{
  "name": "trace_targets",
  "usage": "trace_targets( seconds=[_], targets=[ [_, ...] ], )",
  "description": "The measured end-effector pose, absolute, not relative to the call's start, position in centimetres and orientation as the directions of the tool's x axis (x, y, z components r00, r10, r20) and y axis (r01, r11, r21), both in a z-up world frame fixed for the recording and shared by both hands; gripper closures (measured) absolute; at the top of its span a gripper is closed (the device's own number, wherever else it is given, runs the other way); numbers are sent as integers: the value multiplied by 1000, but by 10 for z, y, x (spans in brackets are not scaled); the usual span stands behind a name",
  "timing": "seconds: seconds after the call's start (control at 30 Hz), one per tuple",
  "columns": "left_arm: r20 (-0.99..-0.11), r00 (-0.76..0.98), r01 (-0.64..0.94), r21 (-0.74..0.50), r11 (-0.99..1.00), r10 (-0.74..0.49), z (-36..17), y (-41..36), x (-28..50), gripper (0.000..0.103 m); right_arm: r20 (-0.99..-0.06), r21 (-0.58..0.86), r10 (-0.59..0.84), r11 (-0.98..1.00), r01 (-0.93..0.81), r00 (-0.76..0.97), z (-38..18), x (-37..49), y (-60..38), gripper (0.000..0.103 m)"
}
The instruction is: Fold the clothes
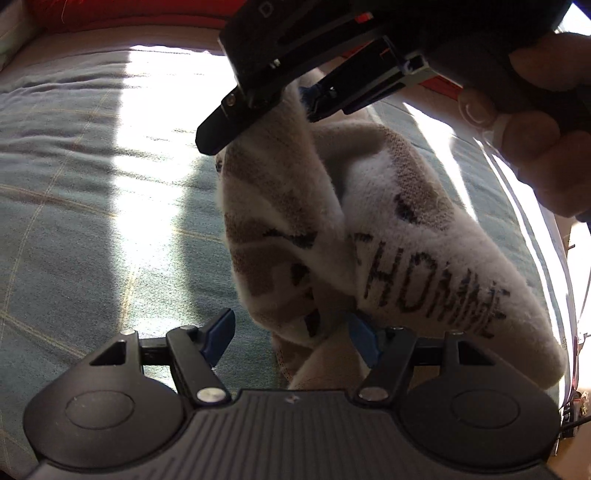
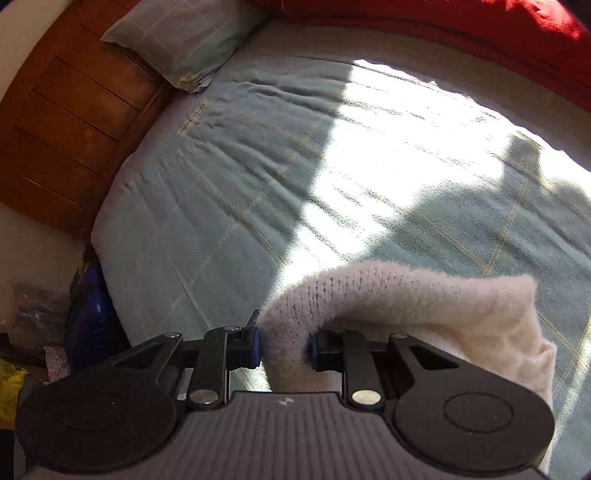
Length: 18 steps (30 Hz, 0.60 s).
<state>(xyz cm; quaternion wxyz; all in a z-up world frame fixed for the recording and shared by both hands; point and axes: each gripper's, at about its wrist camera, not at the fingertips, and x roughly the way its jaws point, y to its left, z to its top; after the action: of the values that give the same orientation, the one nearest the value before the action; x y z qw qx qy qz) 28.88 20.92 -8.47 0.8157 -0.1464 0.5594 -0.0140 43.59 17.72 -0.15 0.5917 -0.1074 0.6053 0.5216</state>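
A fluffy white and beige sock with dark "HOMME" lettering hangs above the blue-green bed cover. In the left wrist view my right gripper comes in from the top and is shut on the sock's upper end. My left gripper is open, its blue pads wide apart; the sock's lower part hangs between them and touches the right pad. In the right wrist view my right gripper pinches the white knit sock, which drapes off to the right.
The bed cover has a bright sunlit band across it. A pillow lies at the wooden headboard. A red blanket runs along the far edge. A blue bag and clutter sit on the floor at left.
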Motion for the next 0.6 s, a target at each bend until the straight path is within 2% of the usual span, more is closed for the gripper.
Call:
trace_targets(
  seconds=[0.07,0.23,0.4,0.43,0.5,0.6],
  targets=[
    [-914,365,-147,-245,958,-178,-87,209,290,35,-824,524,473,428,-737,-311,-12,435,177,69],
    [-918,355,-132,-233,964,-173,-85,206,293,35,-790,571,530,453,-685,-308,2,448,135,65],
    [-932,338,-123,-181,976,-131,-87,207,301,35,-791,551,580,539,-638,-194,31,477,53,62],
    [-934,335,-128,-178,976,-127,-88,207,302,35,-799,536,579,568,-624,-160,33,482,33,58],
    [-939,324,-134,-170,976,-119,-90,208,304,35,-828,489,553,630,-603,-94,29,489,-6,58],
    [-949,298,-131,-148,980,-104,-94,202,303,35,-872,437,486,723,-534,-55,-3,487,-64,57]
  ],
)
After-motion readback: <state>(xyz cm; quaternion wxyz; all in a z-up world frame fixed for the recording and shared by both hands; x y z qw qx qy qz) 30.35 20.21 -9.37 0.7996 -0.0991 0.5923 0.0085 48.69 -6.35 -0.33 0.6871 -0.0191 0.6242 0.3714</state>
